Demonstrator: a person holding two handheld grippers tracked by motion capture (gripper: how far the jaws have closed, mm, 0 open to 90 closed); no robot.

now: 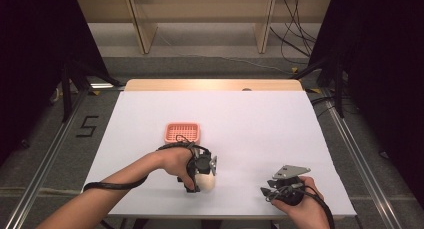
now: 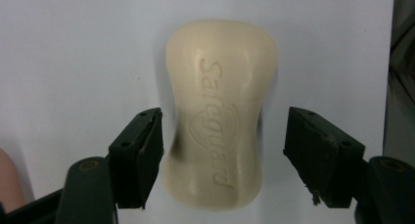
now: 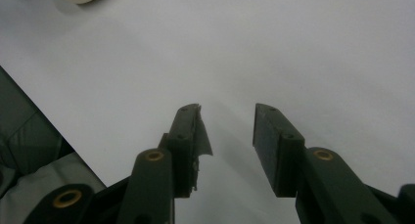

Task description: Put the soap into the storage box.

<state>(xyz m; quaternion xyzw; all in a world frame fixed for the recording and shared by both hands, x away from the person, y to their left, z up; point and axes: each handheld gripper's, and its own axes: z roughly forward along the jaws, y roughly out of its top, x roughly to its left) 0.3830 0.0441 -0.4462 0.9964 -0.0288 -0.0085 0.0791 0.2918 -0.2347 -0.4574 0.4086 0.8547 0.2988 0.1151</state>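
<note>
The soap bar (image 2: 220, 121) is cream, smooth and waisted, with a raised brand word on top. It lies flat on the white bench (image 1: 260, 119), near the front edge, left of the middle. My left hand-held gripper (image 2: 222, 145) stands over it, the jaws wide on both sides of the bar. The left pad looks to be just at the bar's side, but blur hides the contact; the right pad is apart. A pink mesh basket (image 1: 182, 132) sits behind. My right hand-held gripper (image 3: 227, 136) rests near the front right corner, half open, holding nothing.

soap bar (image 2: 220, 131) — "Safeguard" embossed | floor (image 1: 60, 134) — "5" marking
</note>
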